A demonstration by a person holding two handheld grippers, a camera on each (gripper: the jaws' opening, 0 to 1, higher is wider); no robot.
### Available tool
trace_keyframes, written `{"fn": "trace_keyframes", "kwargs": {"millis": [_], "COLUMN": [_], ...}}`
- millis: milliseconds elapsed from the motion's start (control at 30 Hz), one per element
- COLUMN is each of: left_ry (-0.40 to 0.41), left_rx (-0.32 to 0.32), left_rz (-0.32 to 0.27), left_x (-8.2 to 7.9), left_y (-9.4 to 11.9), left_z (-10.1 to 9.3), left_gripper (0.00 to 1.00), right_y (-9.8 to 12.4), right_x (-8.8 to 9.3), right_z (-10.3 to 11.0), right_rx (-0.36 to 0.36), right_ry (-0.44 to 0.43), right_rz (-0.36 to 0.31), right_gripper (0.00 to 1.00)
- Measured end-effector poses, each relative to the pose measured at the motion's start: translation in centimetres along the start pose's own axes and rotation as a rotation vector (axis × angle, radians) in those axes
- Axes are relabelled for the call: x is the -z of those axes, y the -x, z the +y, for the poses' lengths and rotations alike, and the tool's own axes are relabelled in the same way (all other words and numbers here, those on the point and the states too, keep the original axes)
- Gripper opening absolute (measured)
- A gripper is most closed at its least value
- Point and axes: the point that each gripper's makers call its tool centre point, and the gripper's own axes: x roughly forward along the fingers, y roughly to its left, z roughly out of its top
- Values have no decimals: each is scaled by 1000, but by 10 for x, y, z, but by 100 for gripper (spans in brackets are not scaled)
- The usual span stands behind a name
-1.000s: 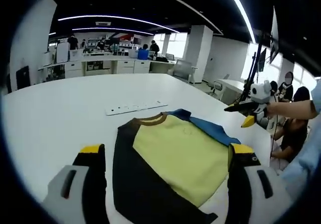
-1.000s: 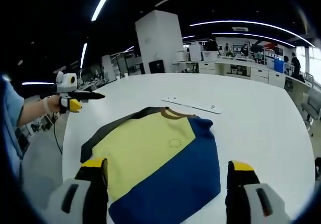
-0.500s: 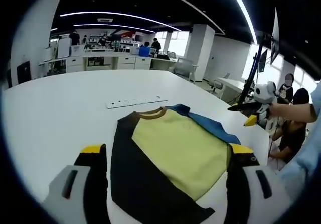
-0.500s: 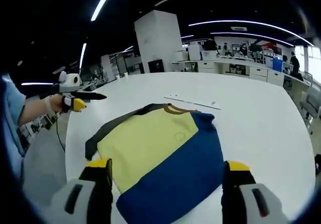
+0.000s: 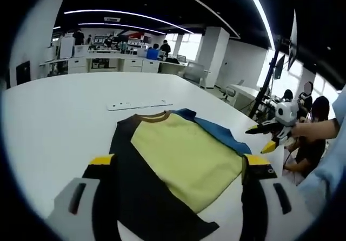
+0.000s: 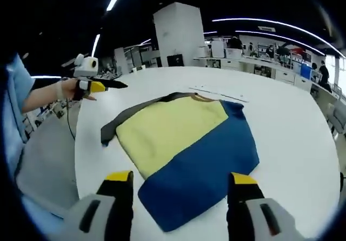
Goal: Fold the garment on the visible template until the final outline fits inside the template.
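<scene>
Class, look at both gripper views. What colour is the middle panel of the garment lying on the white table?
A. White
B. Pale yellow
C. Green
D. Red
B: the garment on the table has a pale yellow middle panel, with a blue panel on one side and a dark one on the other.

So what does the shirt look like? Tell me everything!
The shirt lies flat on the white table, already folded into a rough rectangle. It looks like soft cloth in three colours: a yellow middle, a blue side and a dark, nearly black side. A brown collar sits at the far end. Nothing holds it; both open grippers are off it.
</scene>
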Motion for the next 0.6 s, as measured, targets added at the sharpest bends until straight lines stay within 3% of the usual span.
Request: {"fn": "trace_keyframes", "kwargs": {"millis": [67, 233, 433, 500, 600], "left_ry": [11, 45, 78, 94, 118], "left_rx": [-2, -10, -24, -32, -41], "left_rz": [1, -7, -8, -11, -9], "left_x": [5, 15, 28, 32, 39], "left_y": [2, 9, 19, 22, 26], "left_z": [-1, -6, -8, -7, -5], "left_gripper": [91, 90, 90, 89, 89], "right_y": [0, -6, -20, -22, -24], "right_x": [3, 11, 26, 35, 42], "right_z": [8, 31, 51, 51, 52], "right_rx": [-16, -49, -74, -64, -55], "right_ry": [61, 102, 155, 161, 204], "right_rz": [10, 41, 95, 140, 156], "right_gripper": [55, 41, 34, 30, 27]}}
